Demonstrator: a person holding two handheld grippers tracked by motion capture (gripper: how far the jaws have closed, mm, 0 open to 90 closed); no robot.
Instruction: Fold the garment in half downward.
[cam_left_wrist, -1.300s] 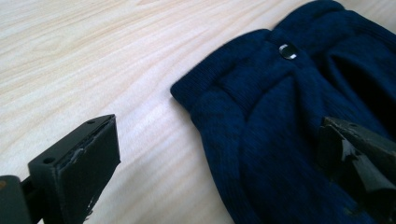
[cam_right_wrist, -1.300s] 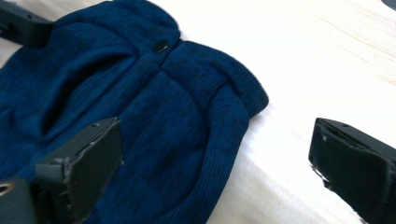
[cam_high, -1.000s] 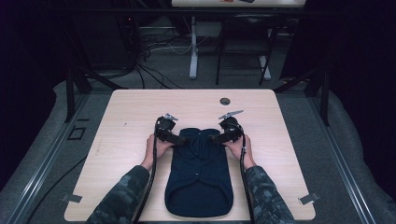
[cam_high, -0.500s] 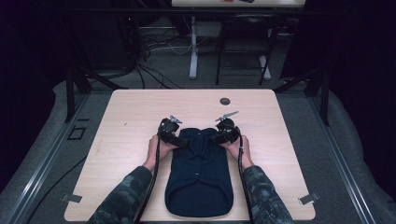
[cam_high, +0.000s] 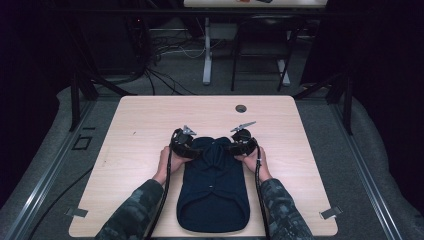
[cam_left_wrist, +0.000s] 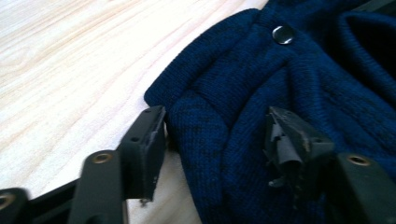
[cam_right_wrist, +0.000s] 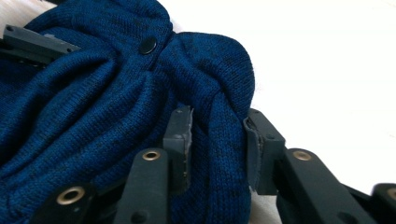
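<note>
Hard to make out much of the dark blue knit sweater (cam_high: 214, 185) from above, it's just a dark shape on the pale wood surface (cam_high: 135, 125), lying toward the near edge with its far end bunched up between the two hands. The left gripper (cam_high: 192, 151) and right gripper (cam_high: 231, 148) sit at the garment's far corners, their tips buried in the fabric there. Up close, the left gripper's fingers (cam_left_wrist: 144, 149) are parted with a thick fold of knit between them (whether they actually pinch it, I can't tell). The right gripper's fingers (cam_right_wrist: 180, 140) are squeezed onto a ridge of the knit. A small dark snap button (cam_right_wrist: 148, 45) shows near the fold. No containers anywhere.
</note>
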